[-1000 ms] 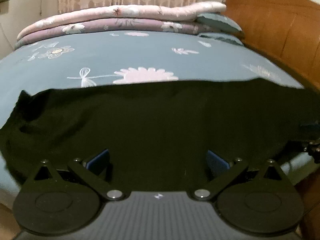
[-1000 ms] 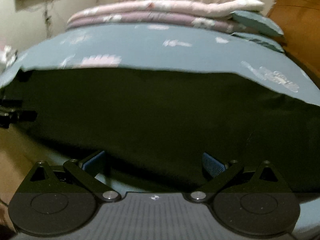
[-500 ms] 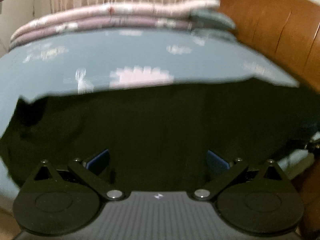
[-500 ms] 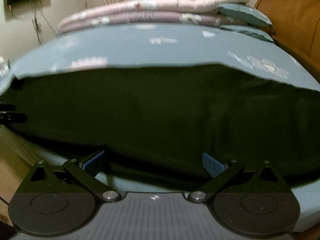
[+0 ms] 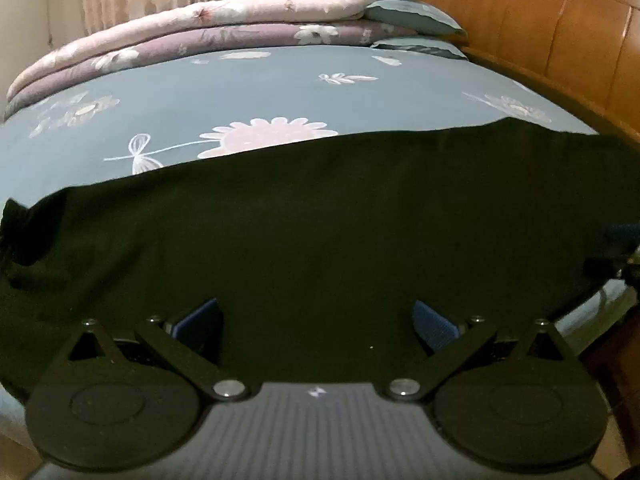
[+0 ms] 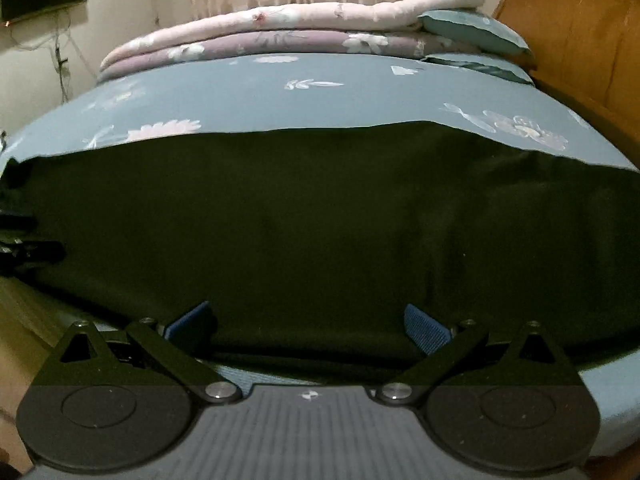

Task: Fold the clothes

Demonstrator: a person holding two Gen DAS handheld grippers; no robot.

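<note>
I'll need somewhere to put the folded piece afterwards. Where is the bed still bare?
Bare blue floral sheet runs between the dark garment's far edge and the stacked quilts. Crowded spots: the quilts and pillows by the wooden headboard, and the near edge under the garment.

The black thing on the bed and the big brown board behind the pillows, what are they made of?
The black garment looks like soft, matte cloth: it lies limp, follows the bed's curve and shows no shine. Which fibre cannot be told. The brown headboard looks like varnished wood: orange-brown panels with seams between them and a slight gloss.
</note>
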